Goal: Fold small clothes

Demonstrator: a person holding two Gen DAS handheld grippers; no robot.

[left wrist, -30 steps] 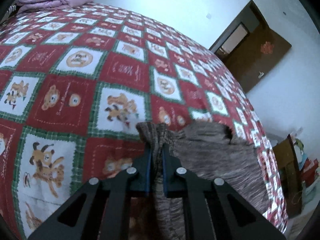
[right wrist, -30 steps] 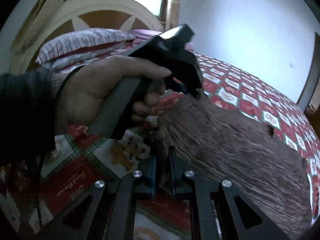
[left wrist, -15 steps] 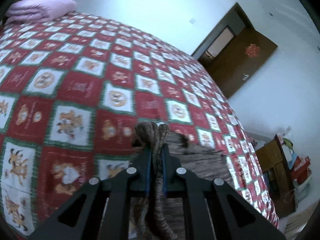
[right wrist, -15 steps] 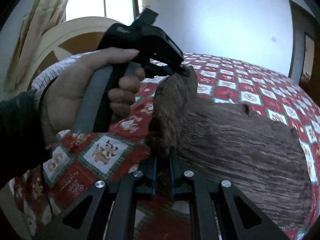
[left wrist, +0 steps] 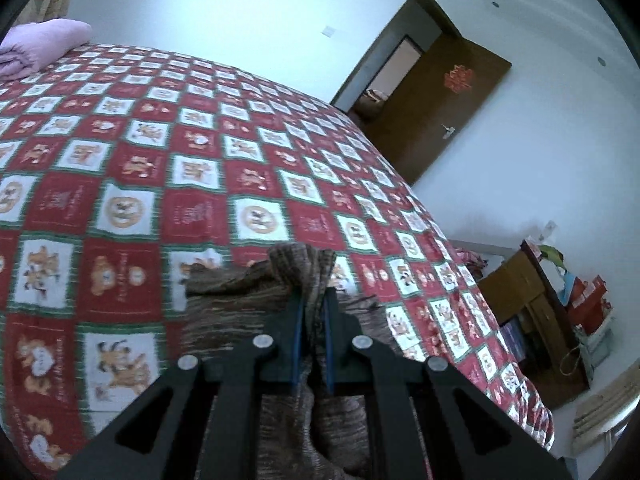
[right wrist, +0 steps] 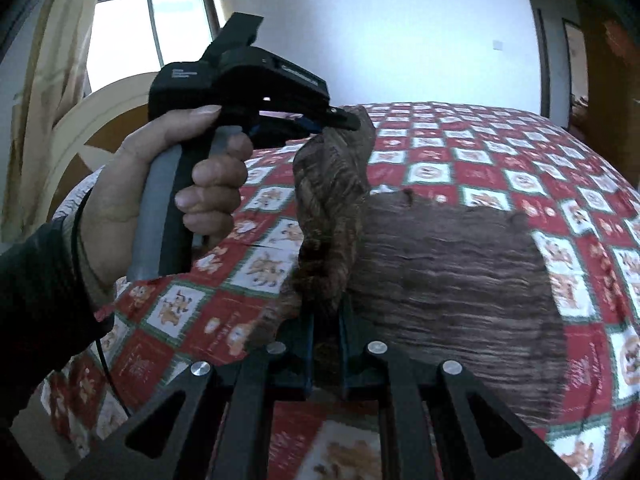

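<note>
Garment [left wrist: 310, 276] pinched in both grippers.

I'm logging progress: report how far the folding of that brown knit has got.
Done: both corners gripped. In hand: left gripper and right gripper are shut on the brown knit garment, lifting one edge over the part lying on the bedspread. Left: lay it down and finish folding.

Both grippers have carried the brown garment's [right wrist: 440, 280] edge across the bedspread [left wrist: 160, 160].
</note>
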